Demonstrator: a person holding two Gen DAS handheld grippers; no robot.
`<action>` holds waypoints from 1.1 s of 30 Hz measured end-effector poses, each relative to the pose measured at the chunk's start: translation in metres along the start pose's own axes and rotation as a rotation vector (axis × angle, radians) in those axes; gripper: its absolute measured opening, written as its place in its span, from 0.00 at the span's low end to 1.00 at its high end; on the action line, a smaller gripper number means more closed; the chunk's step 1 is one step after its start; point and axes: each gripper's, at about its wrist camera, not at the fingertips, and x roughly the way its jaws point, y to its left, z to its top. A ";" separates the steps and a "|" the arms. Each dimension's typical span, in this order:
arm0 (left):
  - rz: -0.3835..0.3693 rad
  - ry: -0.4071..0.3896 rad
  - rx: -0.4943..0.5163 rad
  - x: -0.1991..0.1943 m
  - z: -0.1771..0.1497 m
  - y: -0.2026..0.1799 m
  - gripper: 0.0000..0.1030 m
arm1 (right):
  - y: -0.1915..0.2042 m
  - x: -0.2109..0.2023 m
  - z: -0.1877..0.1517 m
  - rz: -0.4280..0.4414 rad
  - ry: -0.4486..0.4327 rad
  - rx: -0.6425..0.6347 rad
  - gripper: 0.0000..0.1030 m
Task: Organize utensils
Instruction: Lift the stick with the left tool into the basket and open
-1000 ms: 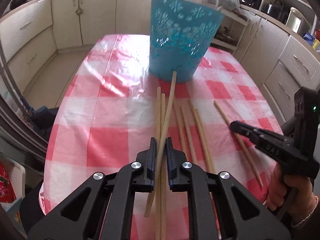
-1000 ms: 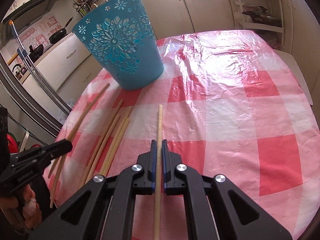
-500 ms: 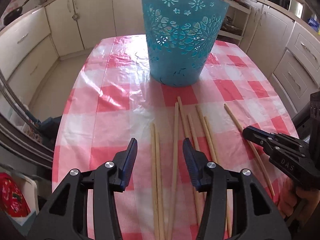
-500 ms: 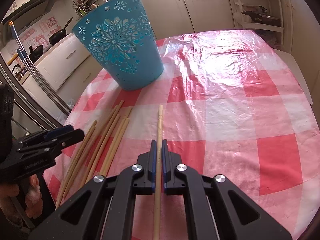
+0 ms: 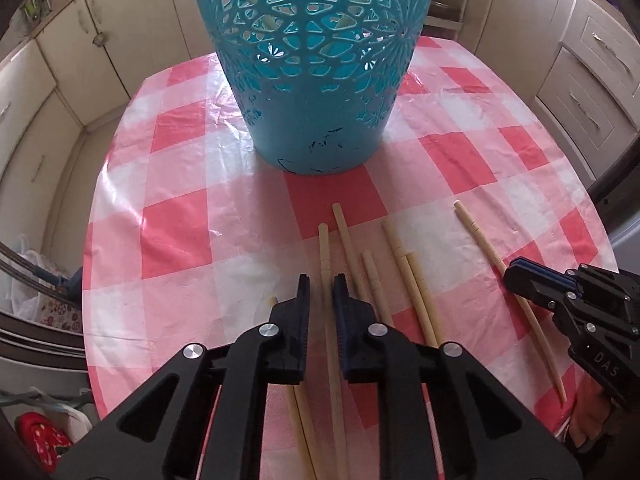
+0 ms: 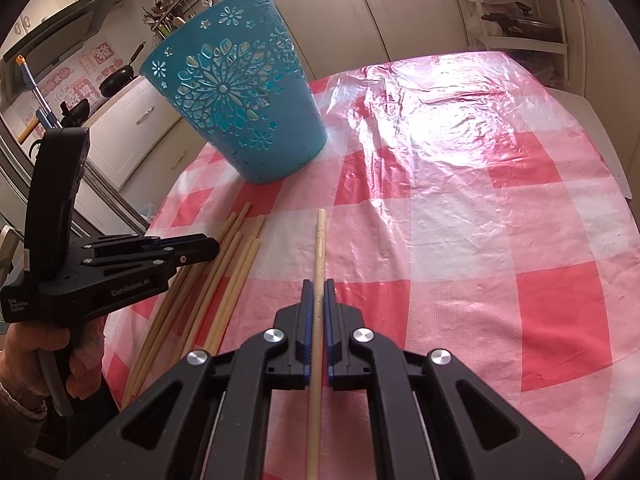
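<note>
Several wooden chopsticks (image 5: pixel 400 264) lie side by side on the red-and-white checked tablecloth (image 5: pixel 180 232), in front of a blue cut-out plastic bin (image 5: pixel 320 80). My left gripper (image 5: pixel 322 280) points steeply down over them. Its jaws are closing on one chopstick (image 5: pixel 325 252), which runs between the pads and still lies along the cloth. My right gripper (image 6: pixel 316 282) is shut on a separate chopstick (image 6: pixel 320 240) to the right of the pile, with its far end resting on the table. The bin (image 6: pixel 240 112) stands behind the left gripper (image 6: pixel 214 246) in the right wrist view.
Cream kitchen cabinets (image 5: pixel 60 80) surround the table on the left, back and right. A hand (image 6: pixel 48 360) holds the left gripper's handle. The right gripper (image 5: pixel 510 276) sits over the table's right edge. Bags (image 5: pixel 36 436) lie on the floor at left.
The left gripper let go of the tilted chopstick, opened wide, moved closer to the bin and closed again around a chopstick lying flat. The right gripper kept still with its chopstick.
</note>
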 end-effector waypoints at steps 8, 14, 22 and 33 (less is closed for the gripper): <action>0.054 0.005 0.079 0.003 0.006 -0.018 0.05 | 0.003 0.001 0.001 -0.016 0.002 -0.015 0.05; -0.028 -0.078 -0.057 -0.030 0.005 -0.004 0.04 | 0.016 0.006 0.005 -0.092 0.021 -0.094 0.05; -0.094 -0.226 -0.136 -0.105 -0.002 0.017 0.05 | 0.026 0.022 0.021 -0.171 0.059 -0.169 0.09; -0.078 -0.345 -0.147 -0.153 -0.014 0.025 0.05 | 0.035 0.024 0.015 -0.244 0.020 -0.251 0.07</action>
